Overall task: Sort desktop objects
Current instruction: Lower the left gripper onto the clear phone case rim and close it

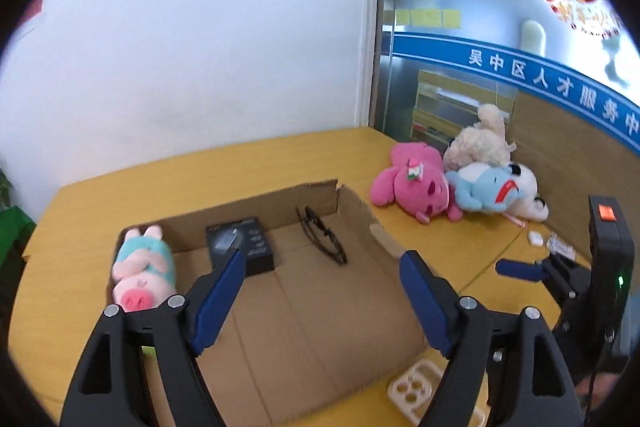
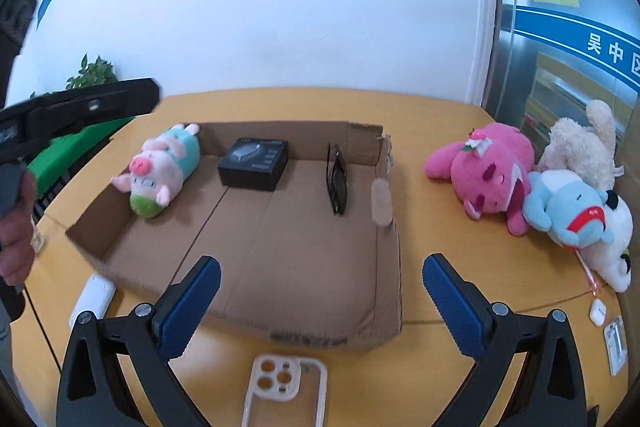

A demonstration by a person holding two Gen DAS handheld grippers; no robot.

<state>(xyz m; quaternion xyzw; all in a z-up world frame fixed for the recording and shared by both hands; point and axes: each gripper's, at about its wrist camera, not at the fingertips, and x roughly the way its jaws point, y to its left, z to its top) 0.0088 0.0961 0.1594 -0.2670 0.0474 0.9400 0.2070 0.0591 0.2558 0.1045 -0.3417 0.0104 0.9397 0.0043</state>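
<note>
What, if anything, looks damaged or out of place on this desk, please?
The cardboard box has a torn, ragged back right corner, and its right wall sags outward. Inside, the sunglasses stand on edge instead of lying flat. Nothing looks spilled.

The cardboard box (image 2: pixel 304 267) floor lies bare in front; pig plush (image 2: pixel 160 171), black case (image 2: pixel 254 163) and sunglasses (image 2: pixel 337 179) line its back.

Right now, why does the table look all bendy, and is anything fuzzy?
Both wrist views use fisheye lenses, so the yellow wooden table curves. In the left wrist view, the pink pig plush toy looks blurred; the right wrist view shows it sharper, with dark corners.
</note>
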